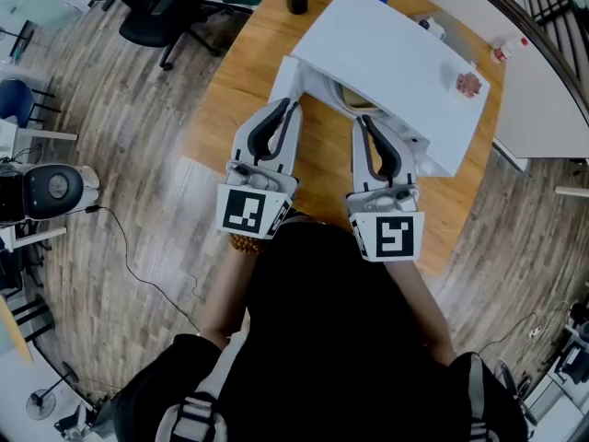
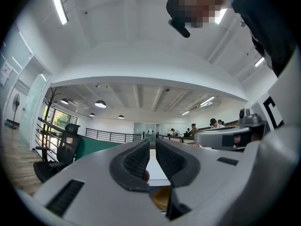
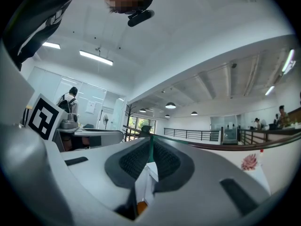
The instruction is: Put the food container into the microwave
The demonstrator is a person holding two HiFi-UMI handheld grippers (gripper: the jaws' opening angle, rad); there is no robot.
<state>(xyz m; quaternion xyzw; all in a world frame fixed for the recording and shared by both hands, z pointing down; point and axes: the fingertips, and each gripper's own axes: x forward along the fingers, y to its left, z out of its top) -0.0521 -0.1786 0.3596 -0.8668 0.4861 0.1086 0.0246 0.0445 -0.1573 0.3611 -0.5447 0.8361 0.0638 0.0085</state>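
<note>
2 claws (image 1: 293,107) (image 1: 361,122), 1 microwave (image 1: 396,58), 1 food container (image 3: 148,178), 1 table (image 1: 244,58).

Open-plan office: grey wood-plank floor (image 1: 120,136), round wooden table (image 1: 235,90), black office chair (image 1: 166,12) beside it, white counter (image 1: 543,99) nearby, strip light (image 2: 59,4) and dome lights (image 2: 100,104) on, railing (image 2: 110,135) and bright windows (image 2: 55,119) far off (people (image 2: 214,123) at distant desks).

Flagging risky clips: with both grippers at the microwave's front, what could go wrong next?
The right gripper pinches only a thin white edge at the front of the microwave; it could slip free. The left gripper works close beside it, so the two might collide.
</note>
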